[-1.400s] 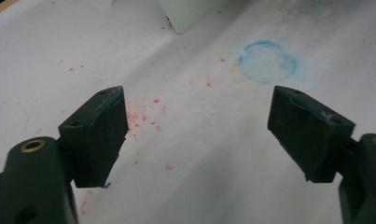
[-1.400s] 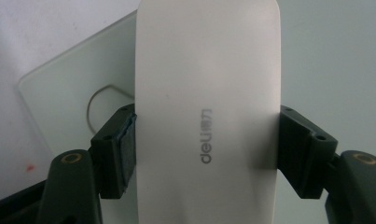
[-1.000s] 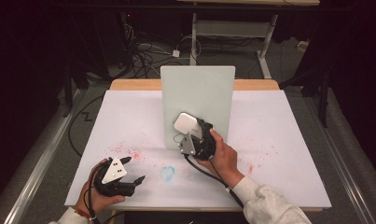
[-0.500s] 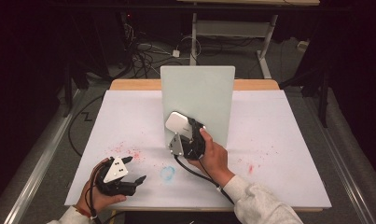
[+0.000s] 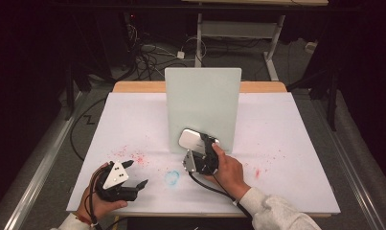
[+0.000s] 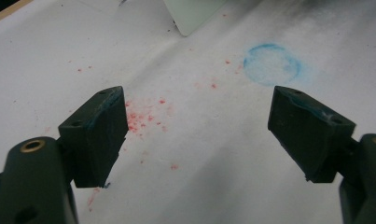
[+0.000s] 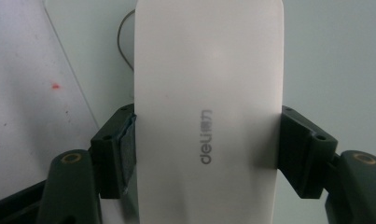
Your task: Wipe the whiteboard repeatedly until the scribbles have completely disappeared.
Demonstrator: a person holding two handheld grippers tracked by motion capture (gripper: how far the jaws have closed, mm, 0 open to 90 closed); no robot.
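Currently the right gripper (image 5: 203,152) is clamped on a white whiteboard eraser (image 5: 194,139), one jaw against each long edge, as the right gripper view confirms: the eraser (image 7: 209,116) sits squarely between the jaws with its printed logo facing the camera. The eraser is held in front of the lower part of the upright whiteboard (image 5: 202,108), which stands near the middle of the white table (image 5: 300,158); whether its pad touches the board cannot be told.

Handling assessment: the eraser appears light and rigid, with a smooth plastic shell that may slip under sideways load. Grip it across its narrow width at mid-length, as now, so that wiping pressure does not twist it out of the jaws. The board is thin and free-standing, so push gently.

The left gripper (image 5: 128,175) rests near the front left edge of the table with its jaws wide apart and holding nothing, aimed toward a blue ring smudge (image 6: 272,64) and red specks (image 6: 141,119).

Compared with one second ago, the right gripper and eraser have shifted slightly leftward and lower along the board face. The left gripper is unchanged.
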